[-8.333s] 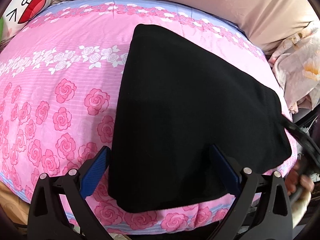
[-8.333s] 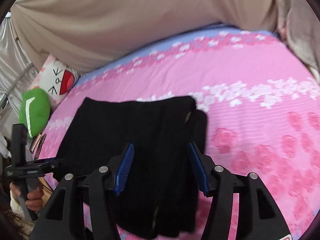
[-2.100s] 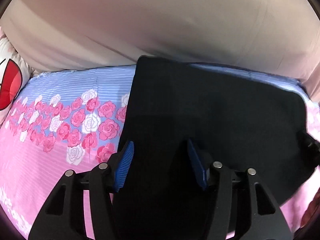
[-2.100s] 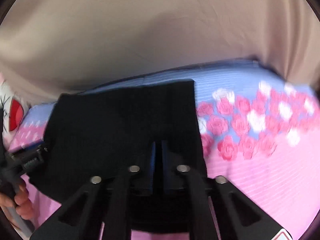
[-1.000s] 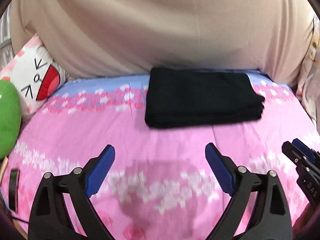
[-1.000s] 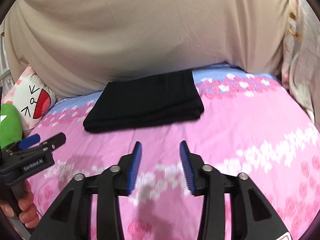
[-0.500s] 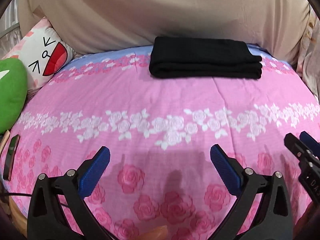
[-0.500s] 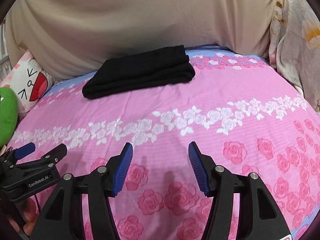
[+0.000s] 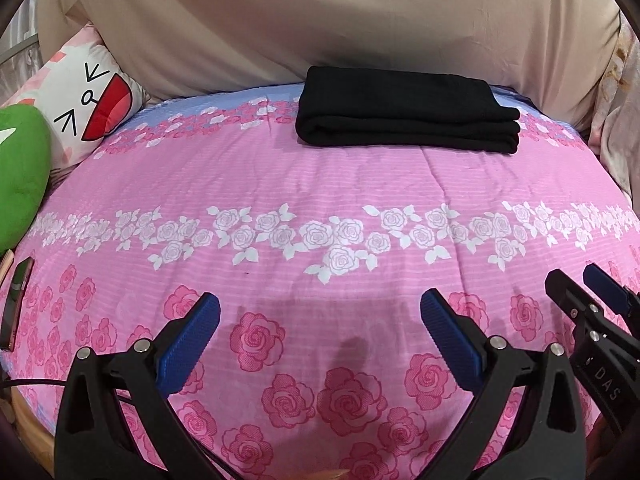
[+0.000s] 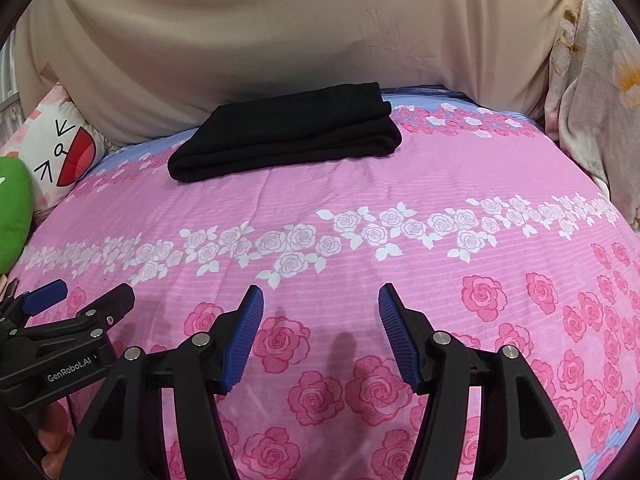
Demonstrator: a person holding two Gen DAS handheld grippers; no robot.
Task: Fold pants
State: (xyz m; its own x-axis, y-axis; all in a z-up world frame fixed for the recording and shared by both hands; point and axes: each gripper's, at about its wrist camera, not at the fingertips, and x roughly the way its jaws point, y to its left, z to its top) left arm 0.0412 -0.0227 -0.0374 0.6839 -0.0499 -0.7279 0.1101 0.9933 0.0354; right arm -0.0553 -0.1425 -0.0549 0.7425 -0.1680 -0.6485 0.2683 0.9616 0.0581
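While both grippers hover low over near end of pink rose bedspread (image 9: 320, 184), folded black pants (image 9: 404, 114) lie well apart at far edge, against beige headboard cover (image 9: 320, 20). Long axis crosswise. Left gripper (image 9: 320, 320) spread wide, empty. Right gripper (image 10: 320, 320) parted, empty. Neither clearly nearer. Fold looks complete.

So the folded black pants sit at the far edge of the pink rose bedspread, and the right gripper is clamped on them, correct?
Not quite. The folded black pants do lie at the far edge of the pink rose bedspread, but the right gripper is open and empty, well short of them, as the right wrist view shows.
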